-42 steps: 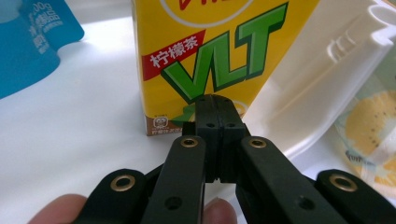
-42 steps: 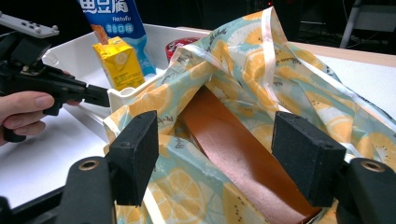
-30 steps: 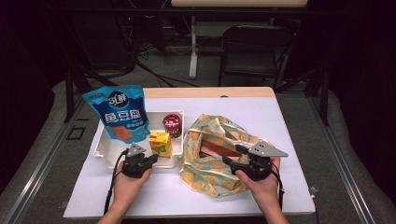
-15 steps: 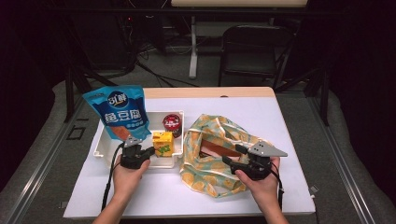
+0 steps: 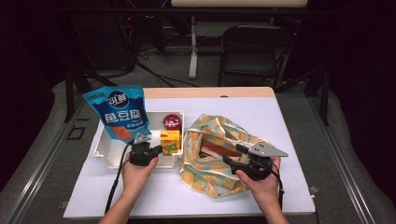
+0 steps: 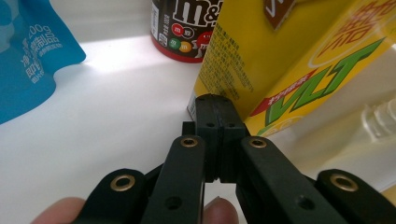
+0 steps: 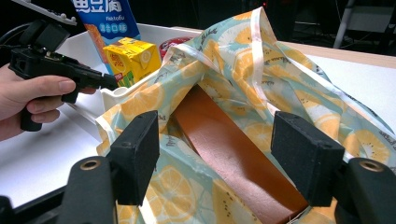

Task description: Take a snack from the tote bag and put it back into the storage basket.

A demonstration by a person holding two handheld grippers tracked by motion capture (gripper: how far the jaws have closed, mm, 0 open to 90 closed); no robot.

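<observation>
nearest the person, the right hand-held gripper [image 5: 233, 156] sits at the near right edge of the citrus-print fabric bag [image 5: 212, 154], its jaws well apart and closed on nothing; in the right gripper view they frame the bag's open mouth, where a brown box [image 7: 233, 154] lies inside. the bag rests on the counter [image 5: 289, 126], just right of the white tray [image 5: 105, 144].

a little farther and to the left, the left hand-held gripper [image 5: 156, 149] has its jaws pressed together with nothing between them. its tips sit at the near left bottom corner of the yellow lemon tea carton [image 6: 285, 60], which stands in the tray's near right part; whether they touch it cannot be told. behind the carton stands the m&m's tub [image 6: 187, 28], and the blue fish tofu pouch [image 5: 120, 112] leans at the tray's far left.

the likely risk is at the carton: with the jaws together, any push forward would shove or tip it against the tub or the tray wall rather than grip it. the jaws would need to part first. on the right, the soft bag mouth could sag shut, since nothing pins its rim.
</observation>
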